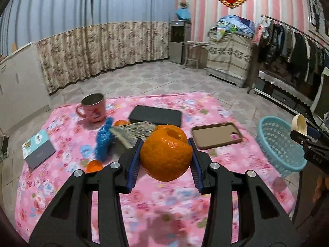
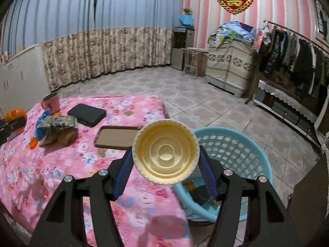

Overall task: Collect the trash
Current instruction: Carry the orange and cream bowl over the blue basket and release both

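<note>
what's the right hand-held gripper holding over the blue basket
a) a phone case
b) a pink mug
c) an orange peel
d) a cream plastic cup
d: in the right wrist view the right hand-held gripper is clamped on a cream plastic cup, its open mouth facing the camera, with the blue basket just behind and below it.

From the left wrist view I am seeing the right tongs [image 1: 298, 132] only in part, since the picture's right edge is cutting them off. The orange peel [image 1: 166, 154] is hiding the patch of surface [image 1: 61, 123] behind it and the near edge of the crumpled wrapper [image 1: 131, 131]. The blue bag [image 1: 103, 140] is blurring, so I cannot tell its shape. From the right wrist view the cream cup [image 2: 165, 151] is covering part of the basket [image 2: 236, 144], and the dark bits lying in the basket are staying too small to tell. The left tongs [image 2: 8, 127] are being cut off at the left edge.
</note>
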Motion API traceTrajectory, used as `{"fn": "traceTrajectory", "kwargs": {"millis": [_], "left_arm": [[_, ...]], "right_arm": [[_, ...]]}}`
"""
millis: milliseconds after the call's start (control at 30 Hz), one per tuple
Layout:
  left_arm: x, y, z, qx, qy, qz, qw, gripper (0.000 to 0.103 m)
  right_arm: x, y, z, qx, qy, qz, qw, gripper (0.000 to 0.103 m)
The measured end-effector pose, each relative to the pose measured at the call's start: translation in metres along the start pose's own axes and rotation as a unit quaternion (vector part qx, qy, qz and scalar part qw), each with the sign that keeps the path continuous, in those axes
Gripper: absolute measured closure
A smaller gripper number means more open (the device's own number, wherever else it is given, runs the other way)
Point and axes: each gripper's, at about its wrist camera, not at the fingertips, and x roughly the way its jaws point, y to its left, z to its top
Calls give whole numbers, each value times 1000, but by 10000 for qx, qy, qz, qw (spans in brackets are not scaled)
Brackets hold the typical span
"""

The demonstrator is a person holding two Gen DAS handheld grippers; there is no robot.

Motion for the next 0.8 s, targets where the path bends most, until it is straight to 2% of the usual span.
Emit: {"fn": "traceTrajectory", "kwargs": {"millis": [500, 800], "left_arm": [[33, -95, 13, 376, 47, -475, 9982, 61], [65, -156, 17, 733, 154, -971, 9924, 61]], "right_arm": [[14, -68, -9, 411, -7, -332, 9986, 42], [19, -104, -20, 706, 101, -669, 9952, 42]]}}
